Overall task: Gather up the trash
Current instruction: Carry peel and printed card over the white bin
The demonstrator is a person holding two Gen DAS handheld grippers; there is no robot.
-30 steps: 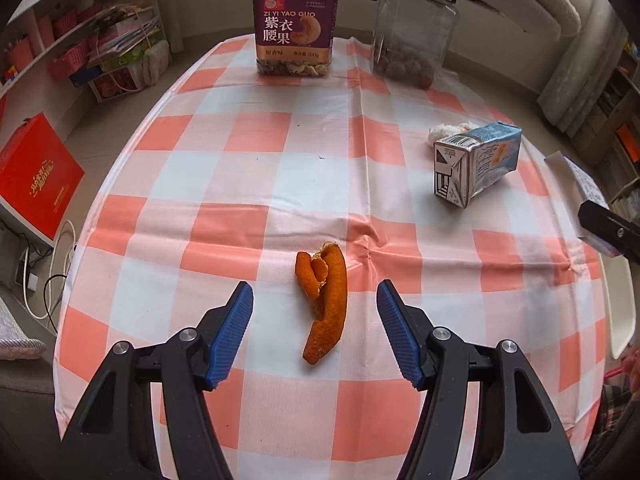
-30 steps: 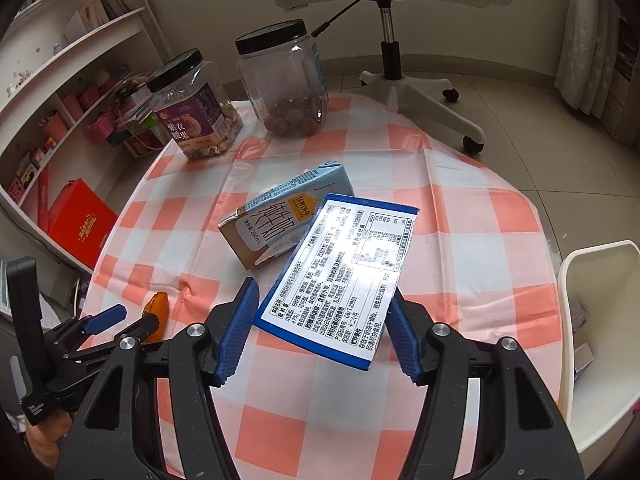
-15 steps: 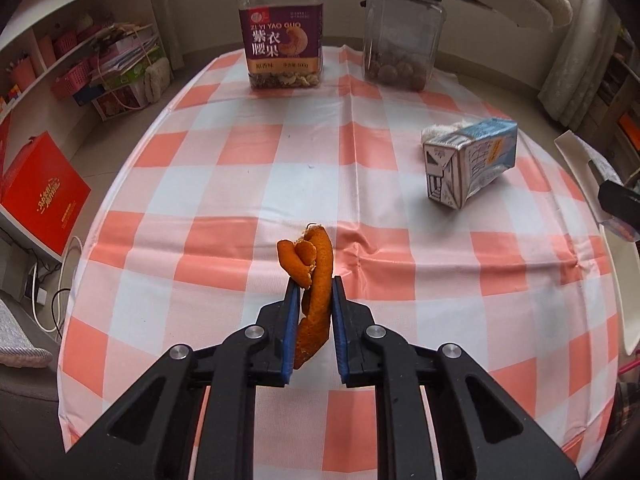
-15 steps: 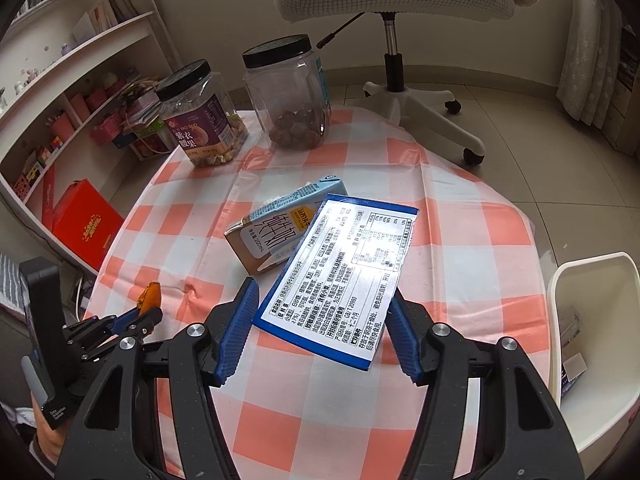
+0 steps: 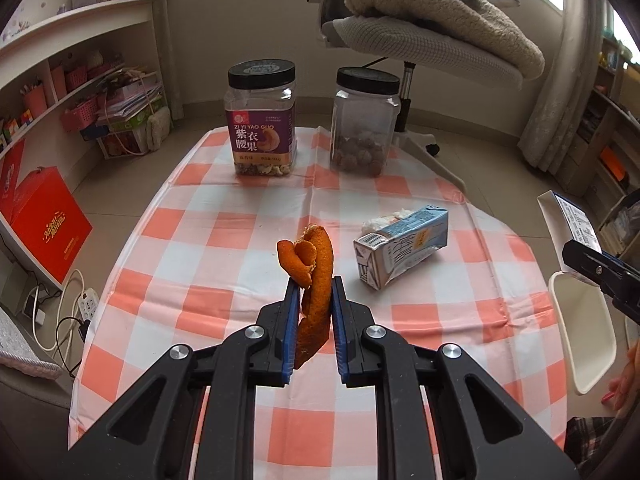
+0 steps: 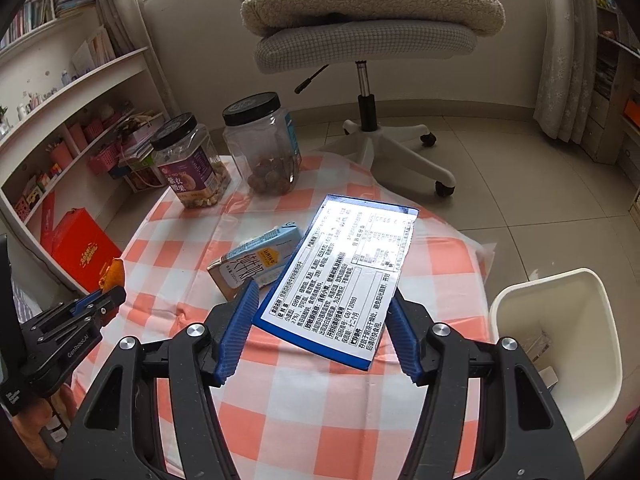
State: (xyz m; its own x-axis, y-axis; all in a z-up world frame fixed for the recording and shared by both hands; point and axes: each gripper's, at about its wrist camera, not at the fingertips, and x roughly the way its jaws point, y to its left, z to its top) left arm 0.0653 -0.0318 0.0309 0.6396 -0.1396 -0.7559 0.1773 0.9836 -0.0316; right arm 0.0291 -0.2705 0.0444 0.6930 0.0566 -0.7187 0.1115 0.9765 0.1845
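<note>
On the table (image 5: 224,240), two jars (image 5: 262,118) stand behind the carton (image 5: 404,248); bin (image 6: 560,344) at its right.

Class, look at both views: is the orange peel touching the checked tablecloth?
Apart. The left wrist view shows the orange peel pinched in the left tool, its lower end hanging clear above the tablecloth.

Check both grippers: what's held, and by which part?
Left gripper pinches the orange peel near its middle. Right gripper clamps the flat blue-edged packet by its long side edges.
</note>
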